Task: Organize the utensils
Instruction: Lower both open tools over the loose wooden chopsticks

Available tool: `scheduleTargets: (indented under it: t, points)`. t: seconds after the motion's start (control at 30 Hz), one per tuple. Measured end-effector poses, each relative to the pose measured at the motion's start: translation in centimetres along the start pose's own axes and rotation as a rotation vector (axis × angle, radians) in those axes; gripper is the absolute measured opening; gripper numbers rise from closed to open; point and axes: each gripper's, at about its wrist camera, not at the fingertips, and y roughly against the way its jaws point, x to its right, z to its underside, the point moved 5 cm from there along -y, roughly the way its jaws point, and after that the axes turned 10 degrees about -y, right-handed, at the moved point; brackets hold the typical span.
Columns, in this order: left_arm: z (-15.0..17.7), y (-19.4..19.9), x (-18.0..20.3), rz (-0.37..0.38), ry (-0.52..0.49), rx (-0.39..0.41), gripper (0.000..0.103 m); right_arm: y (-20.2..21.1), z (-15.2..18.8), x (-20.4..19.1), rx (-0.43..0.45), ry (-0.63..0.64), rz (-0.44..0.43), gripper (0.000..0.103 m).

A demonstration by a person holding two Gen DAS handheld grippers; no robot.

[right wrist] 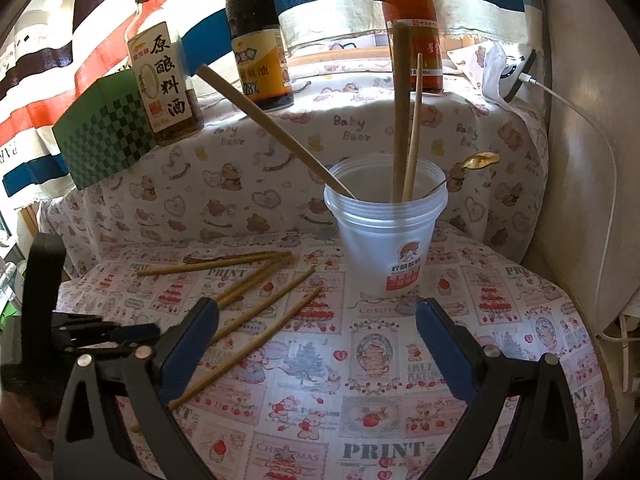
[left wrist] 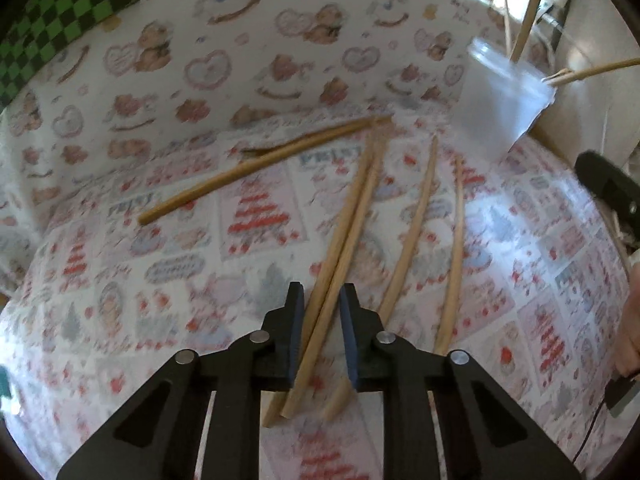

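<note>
While the left gripper [left wrist: 320,300] hangs low over the tabletop [left wrist: 160,280], two chopsticks [left wrist: 344,236] lying side by side pass between its jaws. The jaws stand narrow but a gap shows on each side of the pair, so the pads do not press on them. No earlier picture shows how they got there. Two more chopsticks [left wrist: 416,232] lie just to the right of the pair, and another [left wrist: 256,168] lies crosswise farther off, all flat on the printed cloth [left wrist: 560,280]. A clear cup [left wrist: 500,100] stands beyond them at the upper right, with sticks poking out of it.

From the right wrist view, the right gripper [right wrist: 316,320] has its jaws spread wide with nothing between them, held above the cloth and facing the cup [right wrist: 384,236]. The cup stands upright and holds three chopsticks [right wrist: 400,120] and a spoon [right wrist: 480,160], which leans over the right rim. Loose chopsticks [right wrist: 256,292] lie on the tabletop left of the cup, well apart from it. Three bottles [right wrist: 256,40] and a green checked box [right wrist: 104,140] stand on a ledge behind, in front of a striped curtain [right wrist: 80,20].
</note>
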Motion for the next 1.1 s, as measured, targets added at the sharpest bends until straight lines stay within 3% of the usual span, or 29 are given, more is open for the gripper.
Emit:
scheduleTargets:
  t: [0.13,0.33,0.4,0.5,0.6,0.77,0.83,0.93,1.07,1.1]
  points:
    - [0.6,0.3,0.0,0.053,0.029,-0.043,0.016,0.1,0.0,0.1,-0.007,-0.009,-0.008,0.099]
    - [0.8,0.4,0.2,0.056,0.03,-0.051,0.016,-0.2,0.3,-0.2,-0.037,-0.005,-0.024,0.099]
    - [0.3,0.4,-0.2,0.051,0.052,-0.023,0.016,-0.3,0.5,-0.5,-0.05,0.013,-0.032,0.099]
    - [-0.5,-0.4,-0.9,-0.014,0.036,0.052,0.022,-0.9,1.1,-1.3,-0.11,0.027,-0.061,0.098]
    - [-1.8,-1.2,-1.6,-0.031,0.057,0.111,0.024,-1.9,1.6,-2.1,-0.181,-0.004,-0.035,0.089]
    - [-3.1,-2.1,-3.9,0.053,0.188,0.161,0.024,-5.0,2.6,-4.4,-0.262,0.106,0.083,0.067]
    - [-2.9,-2.0,-4.2,0.06,0.179,0.16,0.024,-6.5,3.1,-4.7,-0.313,0.108,0.105,0.055]
    - [-2.2,-1.4,-4.1,0.026,0.147,0.149,0.023,-8.6,3.9,-5.3,-0.381,0.112,0.128,0.047]
    - [-1.0,-0.6,-3.8,0.015,0.154,0.107,0.021,-9.0,4.3,-6.5,-0.34,0.173,0.164,0.041]
    - [-0.6,-0.4,-3.8,0.02,0.161,0.091,0.021,-9.0,4.3,-6.8,-0.338,0.177,0.155,0.035]
